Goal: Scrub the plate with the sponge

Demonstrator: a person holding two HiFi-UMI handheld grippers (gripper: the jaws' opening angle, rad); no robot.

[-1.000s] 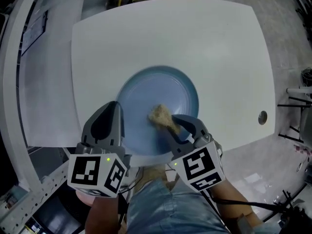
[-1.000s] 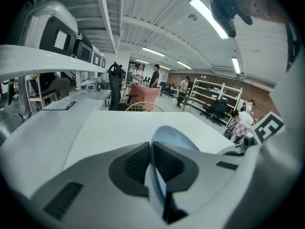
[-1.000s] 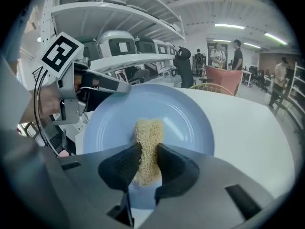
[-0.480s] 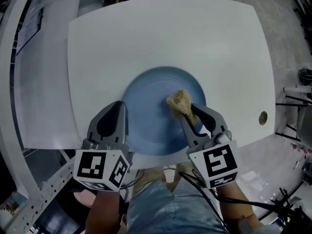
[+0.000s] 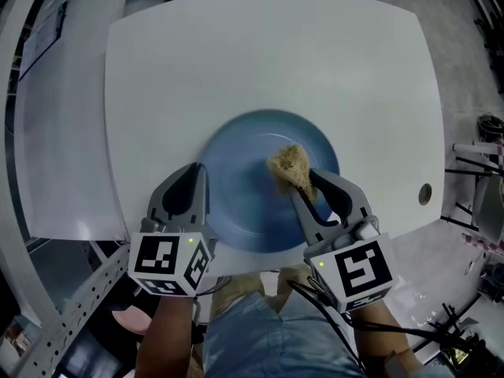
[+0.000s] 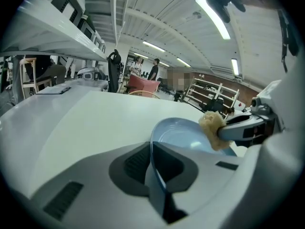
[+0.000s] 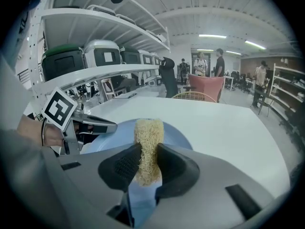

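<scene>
While left gripper (image 5: pixel 191 183) clamps plate (image 5: pixel 244 195) | sponge (image 5: pixel 290 165) in right gripper (image 5: pixel 309 186) shifted rightward

Sweep noted: right gripper (image 5: pixel 305 186), clamped on tan fibrous sponge (image 5: pixel 288 164), carried it from middle of round blue plate (image 5: pixel 240 179) out toward plate's right side, slightly farther from the person; most travel in first half-second

A white table (image 5: pixel 268 53) with rounded corners carries a blue plate (image 5: pixel 244 187) near its front edge. A small round grommet (image 5: pixel 425 194) sits toward its front right corner.
</scene>
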